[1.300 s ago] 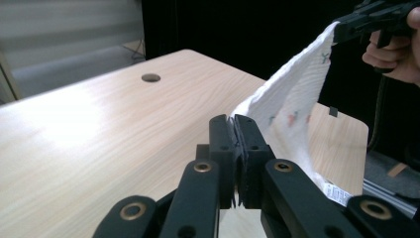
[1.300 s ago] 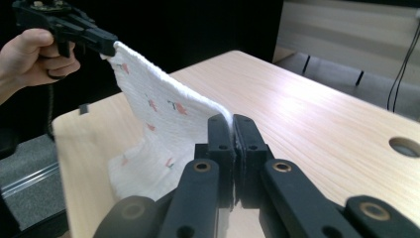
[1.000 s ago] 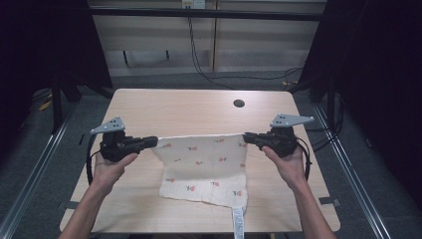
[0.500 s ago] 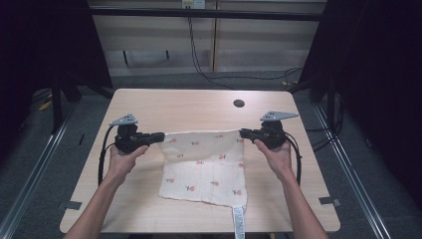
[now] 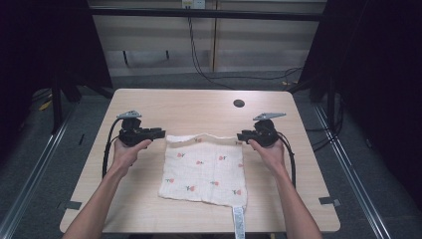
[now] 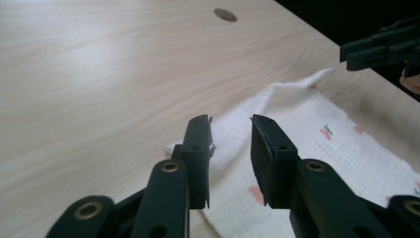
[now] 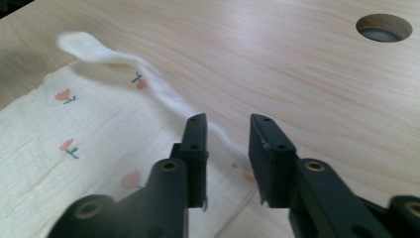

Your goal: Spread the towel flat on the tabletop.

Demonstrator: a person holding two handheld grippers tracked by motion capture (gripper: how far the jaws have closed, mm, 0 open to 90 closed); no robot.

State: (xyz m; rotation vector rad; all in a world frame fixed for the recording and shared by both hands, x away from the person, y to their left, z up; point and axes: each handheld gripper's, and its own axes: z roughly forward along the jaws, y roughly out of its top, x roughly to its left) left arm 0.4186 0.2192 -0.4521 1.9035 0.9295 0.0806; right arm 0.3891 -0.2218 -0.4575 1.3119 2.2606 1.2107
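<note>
Both grippers have just been opening: the left gripper [image 5: 160, 132] and right gripper [image 5: 241, 135] stand released at the cloth's [image 5: 206, 169] far corners.

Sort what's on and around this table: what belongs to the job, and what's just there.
In the job:
cloth
left gripper, fingers apart at the cloth's far left corner
right gripper, fingers apart at its far right corner

Just there:
table
table hole
floor cables
</note>
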